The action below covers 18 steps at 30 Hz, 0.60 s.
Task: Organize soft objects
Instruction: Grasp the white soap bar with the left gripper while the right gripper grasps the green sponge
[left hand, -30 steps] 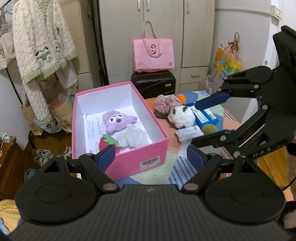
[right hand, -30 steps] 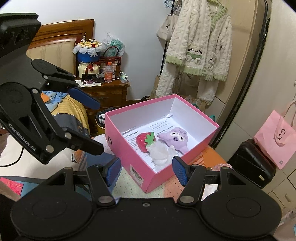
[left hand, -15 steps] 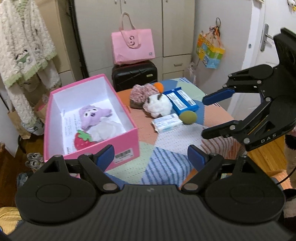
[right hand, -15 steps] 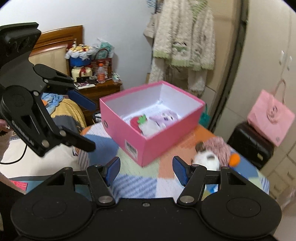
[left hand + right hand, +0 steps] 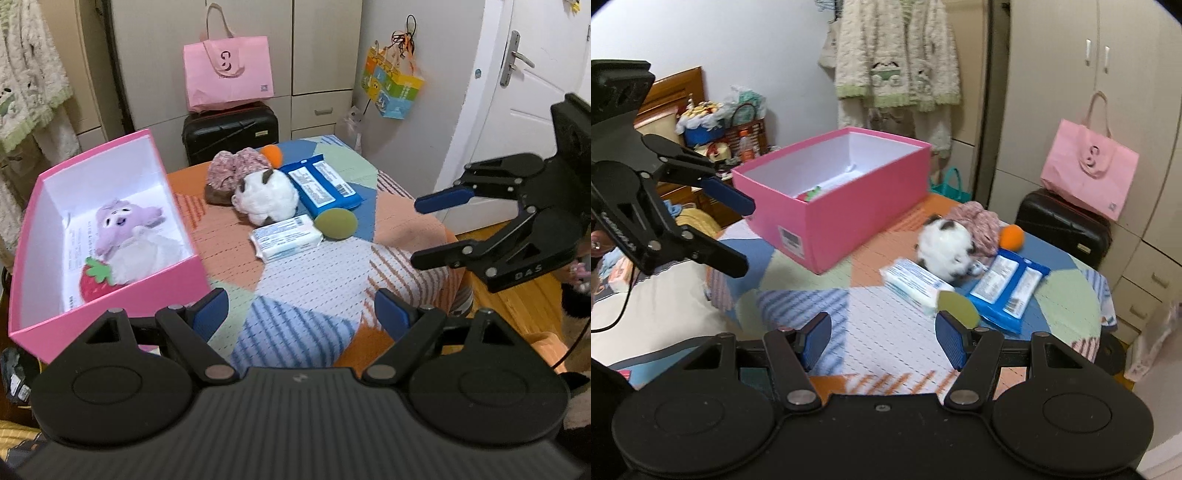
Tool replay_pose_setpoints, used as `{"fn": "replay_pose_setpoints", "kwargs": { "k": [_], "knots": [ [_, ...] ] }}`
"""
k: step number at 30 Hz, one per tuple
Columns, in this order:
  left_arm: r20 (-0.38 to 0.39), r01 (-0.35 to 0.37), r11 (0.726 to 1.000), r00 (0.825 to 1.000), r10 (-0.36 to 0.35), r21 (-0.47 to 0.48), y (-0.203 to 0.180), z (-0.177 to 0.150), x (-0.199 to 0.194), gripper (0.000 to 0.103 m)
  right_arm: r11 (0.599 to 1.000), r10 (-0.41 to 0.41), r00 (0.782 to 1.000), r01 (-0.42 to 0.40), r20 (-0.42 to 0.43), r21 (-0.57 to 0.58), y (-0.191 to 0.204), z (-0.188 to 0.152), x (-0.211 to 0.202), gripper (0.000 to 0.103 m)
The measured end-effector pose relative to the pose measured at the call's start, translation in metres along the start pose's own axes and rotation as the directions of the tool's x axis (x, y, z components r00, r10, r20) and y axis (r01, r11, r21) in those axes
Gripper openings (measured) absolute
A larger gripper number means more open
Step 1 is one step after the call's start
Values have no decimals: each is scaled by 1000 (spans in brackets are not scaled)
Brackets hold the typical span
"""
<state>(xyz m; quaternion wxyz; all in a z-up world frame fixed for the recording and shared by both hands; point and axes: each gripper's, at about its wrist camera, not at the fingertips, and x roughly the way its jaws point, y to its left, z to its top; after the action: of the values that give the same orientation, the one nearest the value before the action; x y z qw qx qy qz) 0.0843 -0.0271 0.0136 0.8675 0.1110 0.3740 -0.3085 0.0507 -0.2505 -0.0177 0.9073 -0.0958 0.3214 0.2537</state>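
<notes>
From the right wrist, the pink box (image 5: 846,206) wall is hiding nearly all its contents; only a scrap of the strawberry toy (image 5: 812,193) is peeking over. The white plush (image 5: 943,247) is smearing into blur. A right tong finger (image 5: 951,338) is covering part of the green sponge (image 5: 956,308). The printing on the blue packet (image 5: 1008,288) is staying too small to read.

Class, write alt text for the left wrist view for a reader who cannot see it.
An open left gripper hovers empty over a patchwork-covered table. To its left, a pink box holds a purple plush and a strawberry toy. A white plush, wipe packs and the open right gripper lie beyond.
</notes>
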Motion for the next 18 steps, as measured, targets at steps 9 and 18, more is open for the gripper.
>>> {"fn": "replay_pose_setpoints", "kwargs": {
  "k": [9,18],
  "knots": [
    [61,-10,1000,998,11,-20,-10,6,31,86,999,-39,996,37,84,29,-28,-28,28,68],
    [89,-13,999,996,16,-37,-19,9,71,86,993,-116,986,115,123,13,-46,-42,64,68]
  ]
}}
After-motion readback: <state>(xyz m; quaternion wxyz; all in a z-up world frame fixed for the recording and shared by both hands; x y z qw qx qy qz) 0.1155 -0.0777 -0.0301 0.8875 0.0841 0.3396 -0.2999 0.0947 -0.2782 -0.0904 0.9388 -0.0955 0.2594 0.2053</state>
